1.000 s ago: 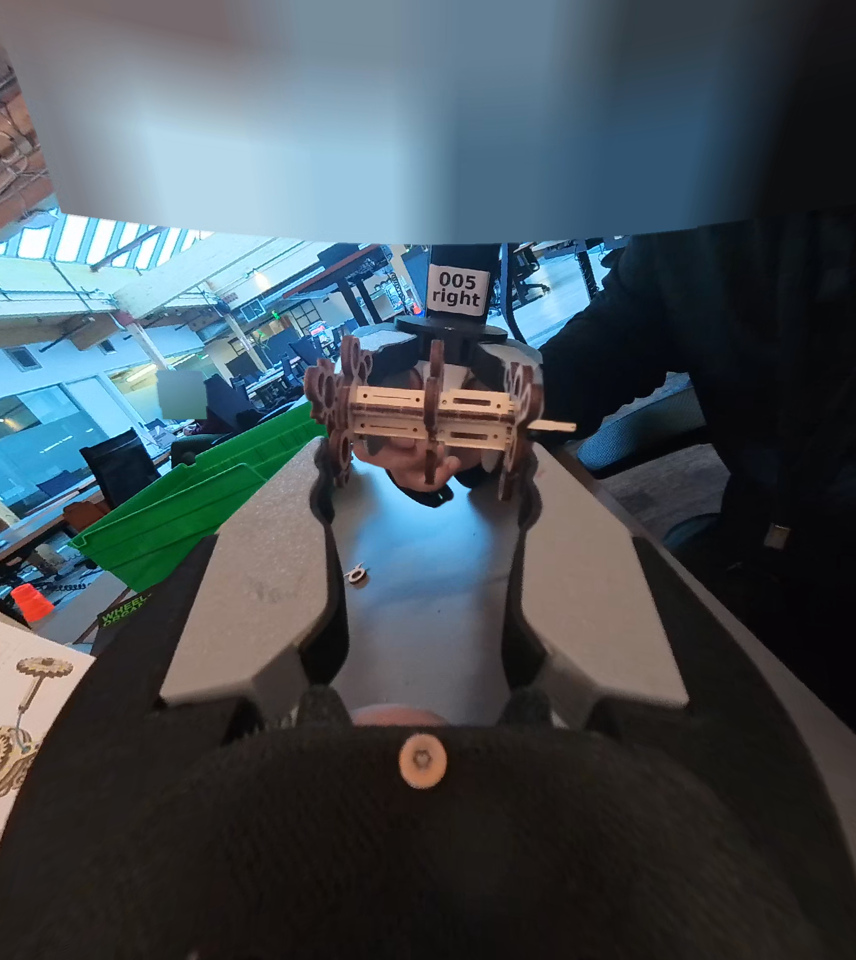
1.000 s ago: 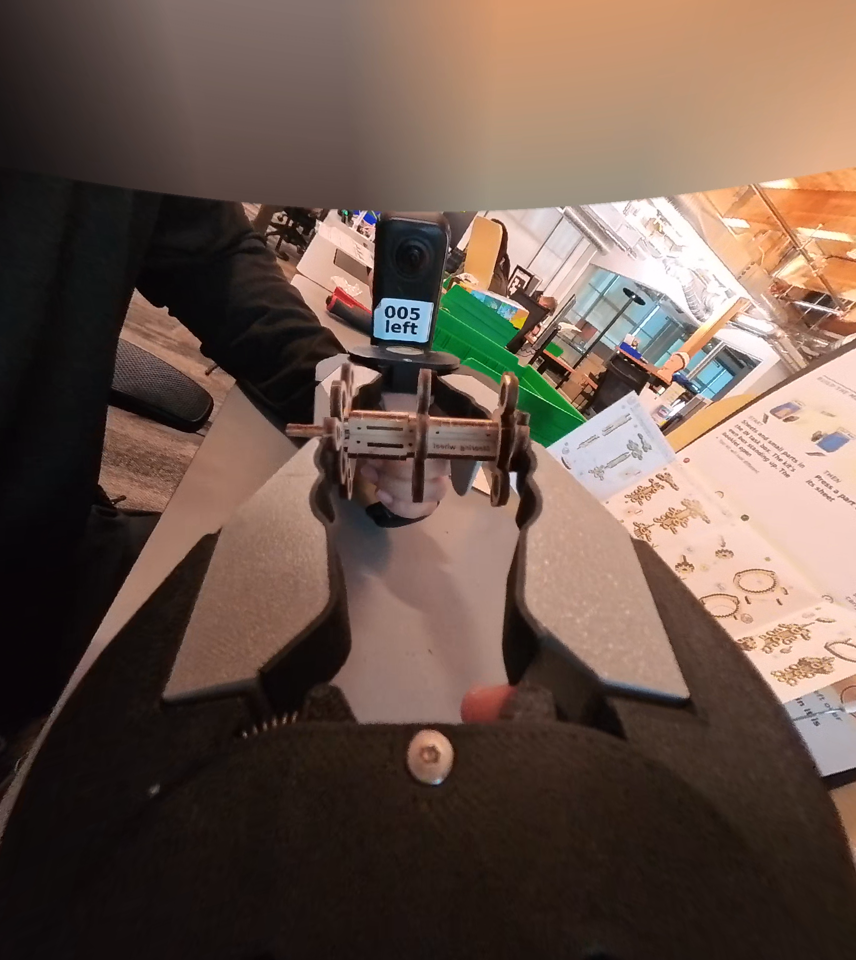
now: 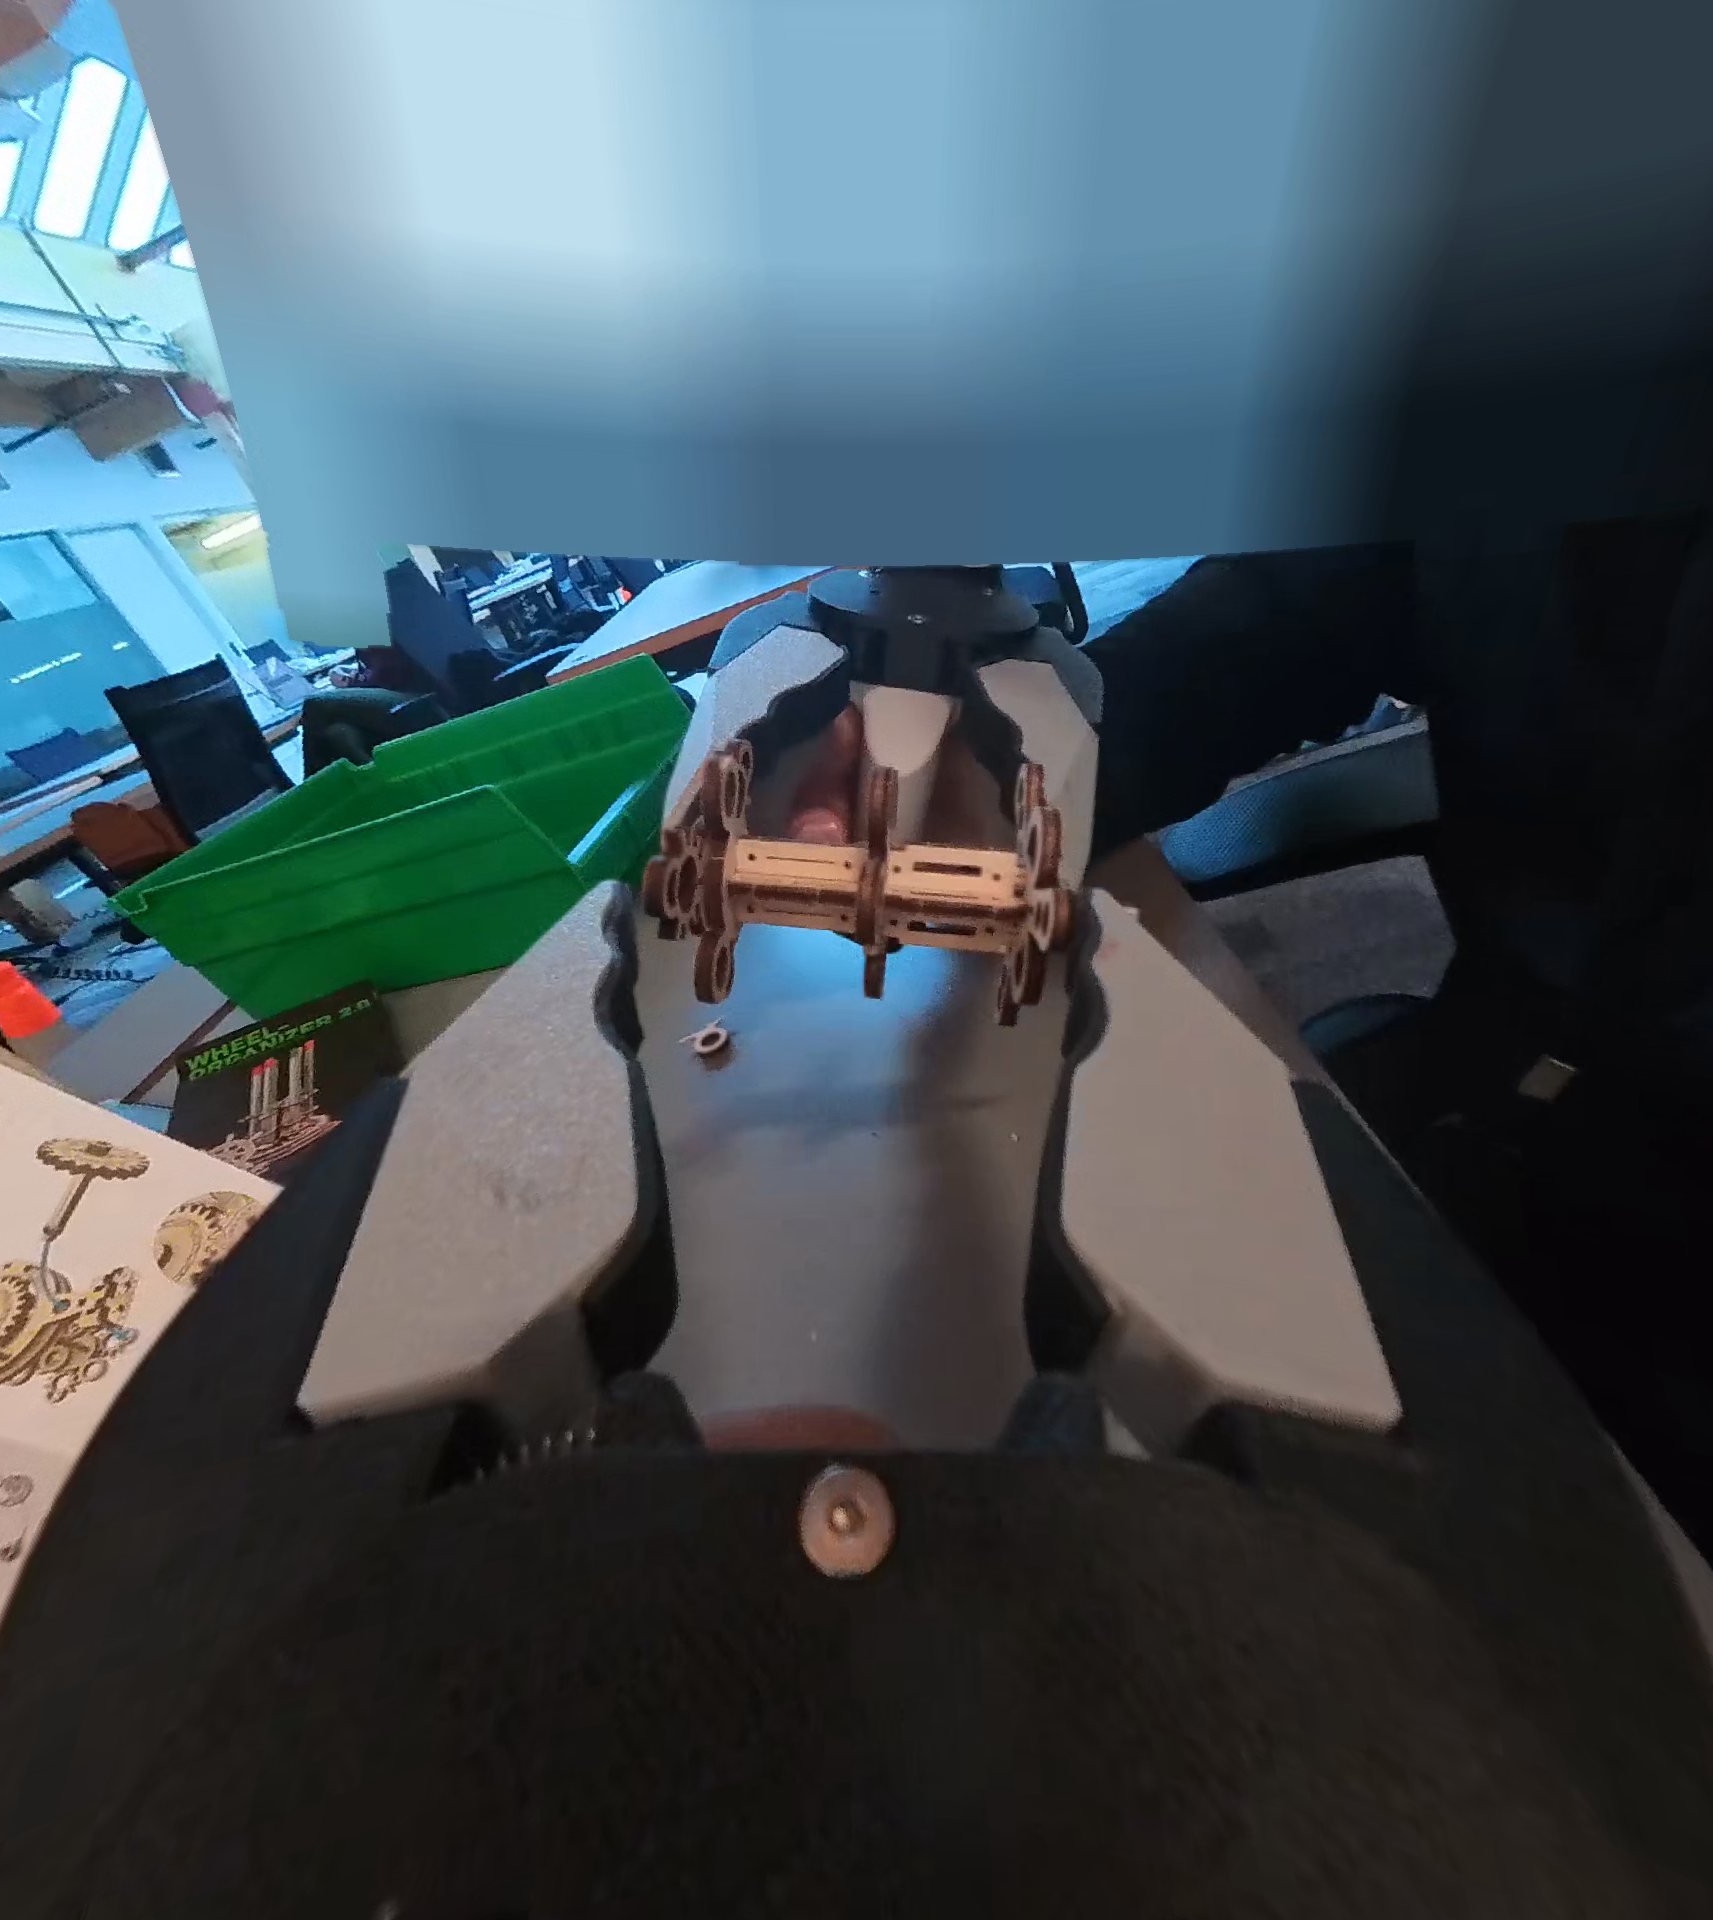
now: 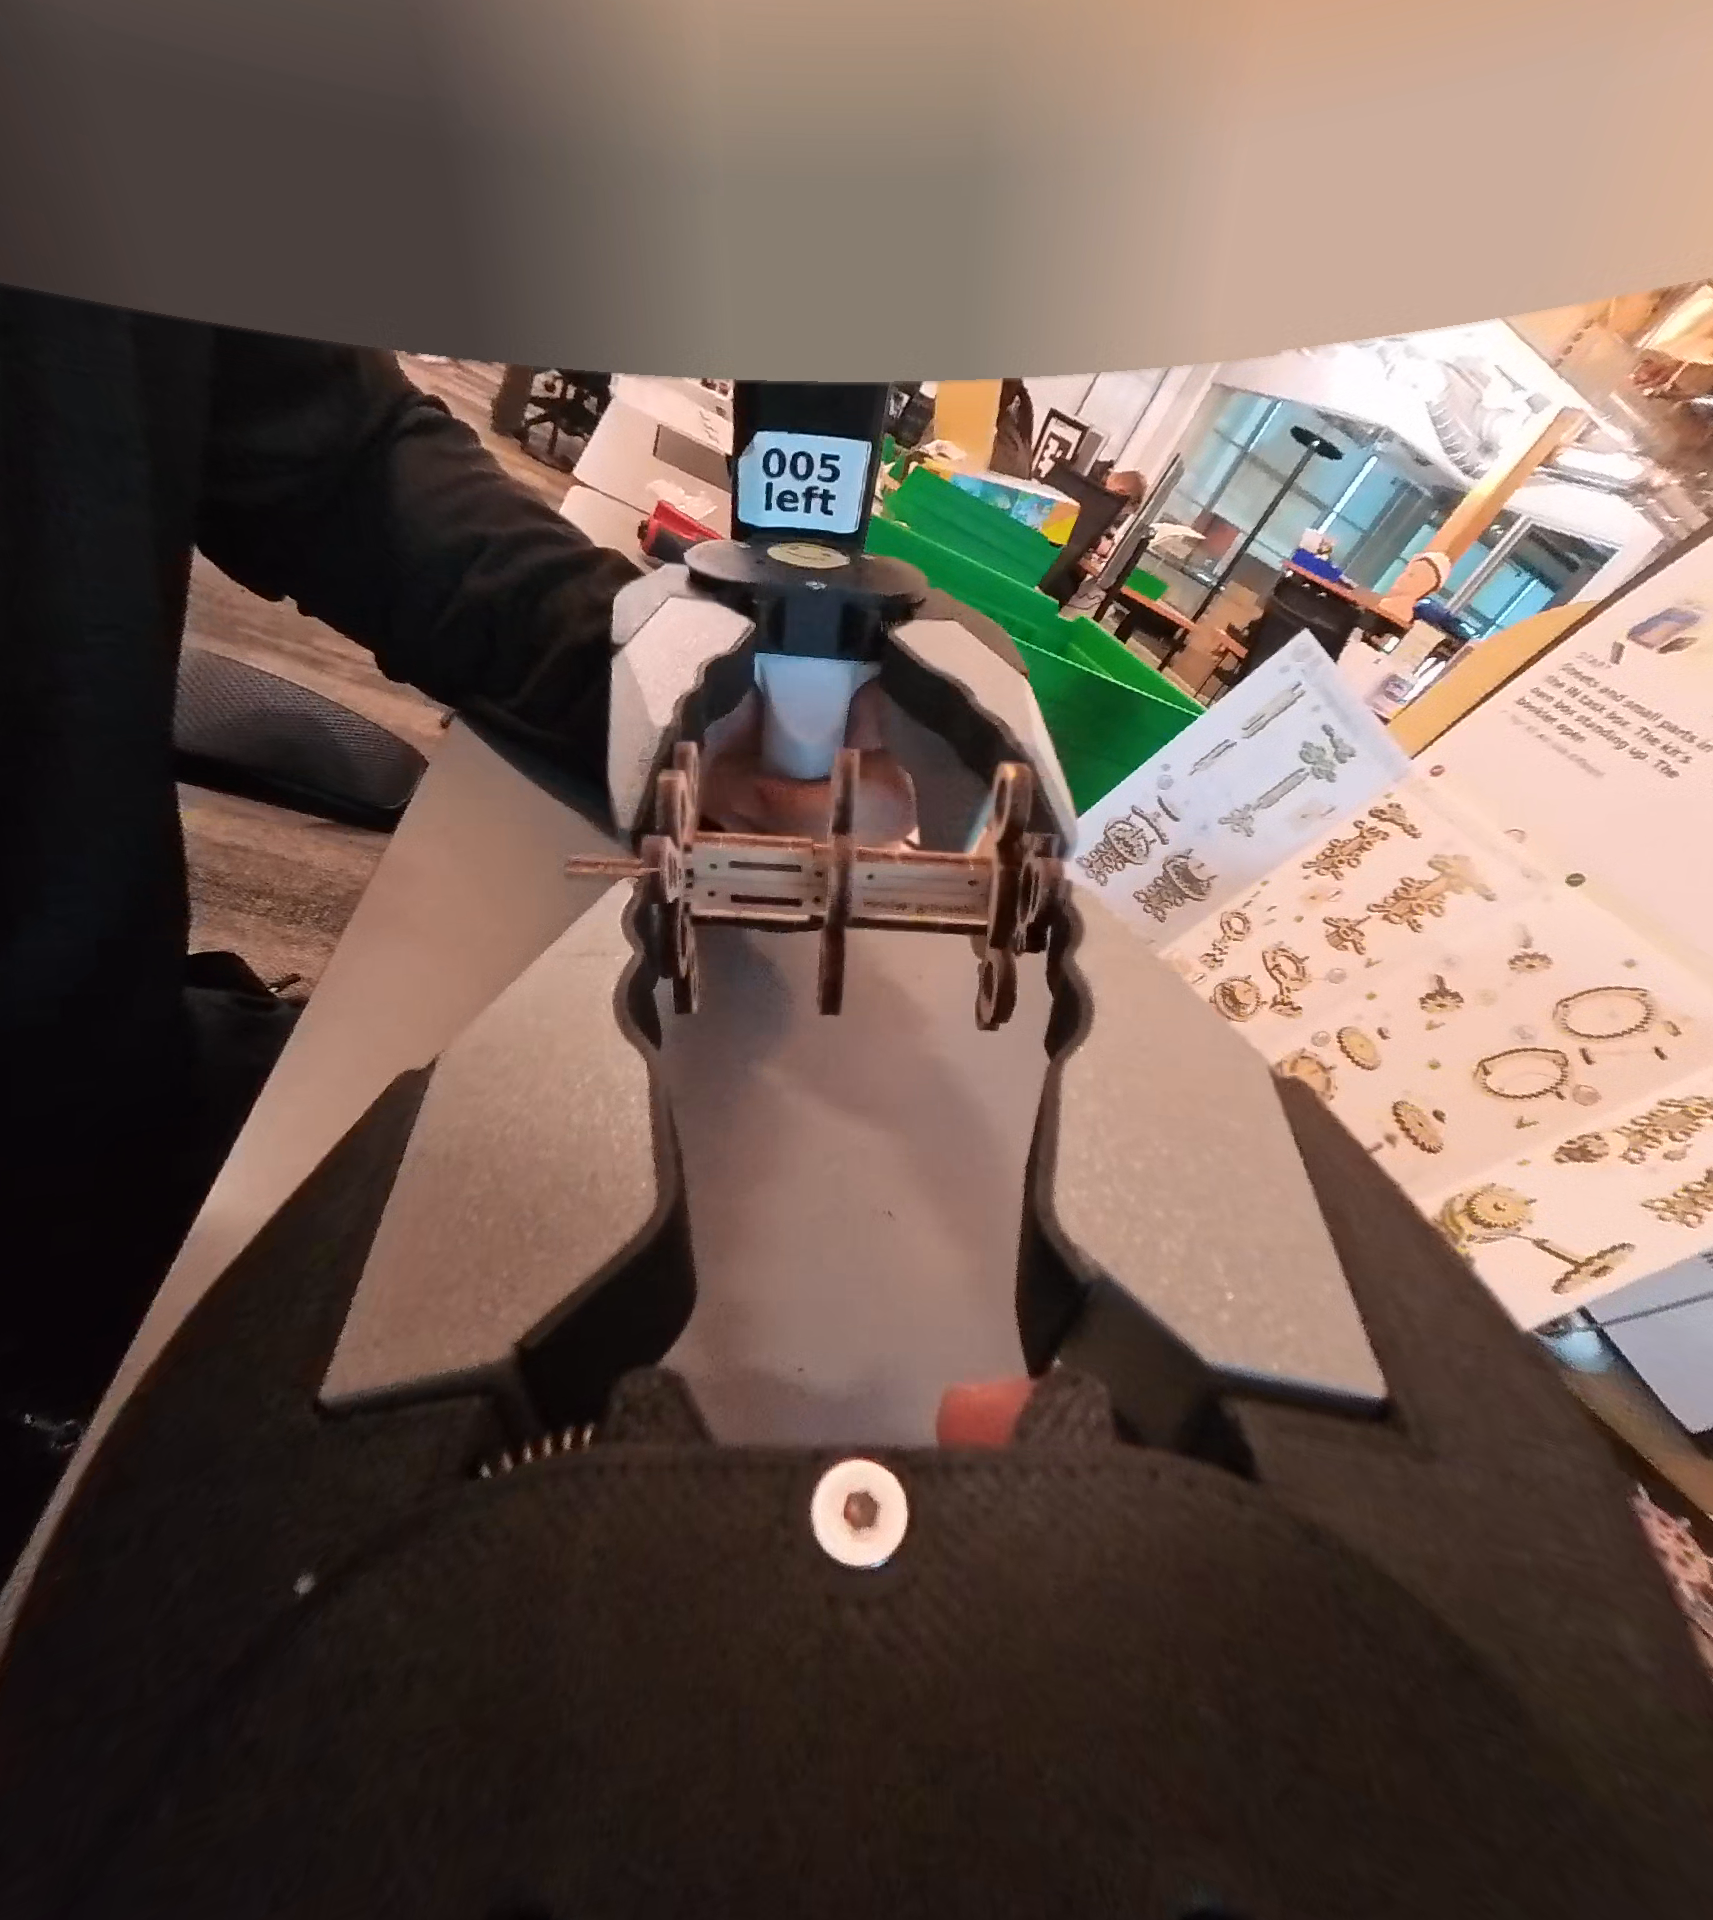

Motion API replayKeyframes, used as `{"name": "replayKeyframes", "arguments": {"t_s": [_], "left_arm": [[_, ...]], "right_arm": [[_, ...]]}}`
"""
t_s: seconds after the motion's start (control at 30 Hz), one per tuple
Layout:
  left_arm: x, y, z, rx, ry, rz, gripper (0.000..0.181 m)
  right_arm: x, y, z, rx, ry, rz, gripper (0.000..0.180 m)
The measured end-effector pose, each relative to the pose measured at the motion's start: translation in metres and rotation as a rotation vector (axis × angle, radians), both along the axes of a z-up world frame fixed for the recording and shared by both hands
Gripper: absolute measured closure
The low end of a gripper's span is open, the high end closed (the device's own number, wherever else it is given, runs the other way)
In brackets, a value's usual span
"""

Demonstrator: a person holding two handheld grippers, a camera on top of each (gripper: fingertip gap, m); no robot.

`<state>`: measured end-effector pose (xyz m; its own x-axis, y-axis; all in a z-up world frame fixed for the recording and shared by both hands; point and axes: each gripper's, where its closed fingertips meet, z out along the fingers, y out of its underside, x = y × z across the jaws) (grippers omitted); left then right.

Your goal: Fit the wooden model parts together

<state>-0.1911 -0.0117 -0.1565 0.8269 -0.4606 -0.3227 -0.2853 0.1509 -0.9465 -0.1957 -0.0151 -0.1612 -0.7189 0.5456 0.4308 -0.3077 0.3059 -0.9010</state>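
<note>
Holding: both grippers clamp one pale wooden axle model with dark brown scalloped discs (image 3: 862, 883) (image 4: 836, 888) from opposite sides, lifted above the grey counter (image 3: 862, 1195) (image 4: 831, 1195).
Left gripper (image 3: 857, 935): grey fingers closed on the model's two end discs; model at 12 o'clock in the left wrist view, between the fingertips.
Right gripper (image 4: 847, 940): grey fingers closed on the same end discs; model at 12 o'clock in the right wrist view.
Opposing gripper: each view shows the other gripper facing it just behind the model, at 12 o'clock, its fingers wrapping the end discs.
Model build: pale slotted bar lying level, three dark discs on it, one at each end and one mid-bar.
Thin wooden pin (image 4: 603, 865): protrudes from the model's end at 9 o'clock in the right wrist view; not discernible in the left wrist view.
Small loose wooden ring piece (image 3: 710, 1037): on the counter under the model, toward 11 o'clock of the gap between the left gripper's fingers.
Green plastic bins (image 3: 395, 862) (image 4: 1091, 665): at 10 o'clock in the left wrist view, 1 o'clock in the right.
Dark printed kit box (image 3: 280, 1070): at 9 o'clock, just in front of the bins.
White illustrated instruction sheets (image 3: 21, 1247) (image 4: 1454, 987): at 8 o'clock in the left wrist view, 3 o'clock in the right.
Small orange cone (image 3: 10, 997): at 9 o'clock, far edge.
Person's black sleeve (image 4: 395, 540): at 10 o'clock, reaching to the left gripper.
</note>
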Motion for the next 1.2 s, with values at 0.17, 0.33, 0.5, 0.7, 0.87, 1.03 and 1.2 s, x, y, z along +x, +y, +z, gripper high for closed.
{"name": "replayKeyframes", "arguments": {"t_s": [0.17, 0.33, 0.5, 0.7, 0.87, 1.03, 1.2], "left_arm": [[0.001, 0.0, -0.002, -0.01, 0.019, -0.005, 0.1], [0.006, -0.002, -0.001, -0.003, 0.06, -0.009, 0.103], [0.008, -0.006, 0.003, 0.024, 0.095, -0.009, 0.108], [0.011, -0.007, 0.004, 0.05, 0.102, -0.018, 0.111], [0.012, -0.006, 0.004, 0.067, 0.095, -0.022, 0.114], [0.012, -0.007, 0.007, 0.077, 0.039, -0.046, 0.112], [0.009, -0.007, 0.008, 0.094, 0.022, -0.042, 0.107]], "right_arm": [[0.001, -0.002, -0.001, -0.018, -0.032, 0.022, 0.108], [0.005, -0.003, -0.001, -0.027, -0.033, 0.032, 0.108], [0.009, -0.008, 0.002, -0.023, -0.003, 0.028, 0.108], [0.011, -0.009, 0.003, -0.01, 0.006, 0.024, 0.109], [0.011, -0.007, 0.004, 0.0, 0.014, 0.021, 0.11], [0.01, -0.008, 0.006, -0.015, 0.016, 0.02, 0.11], [0.008, -0.009, 0.006, -0.003, 0.018, 0.018, 0.106]]}}
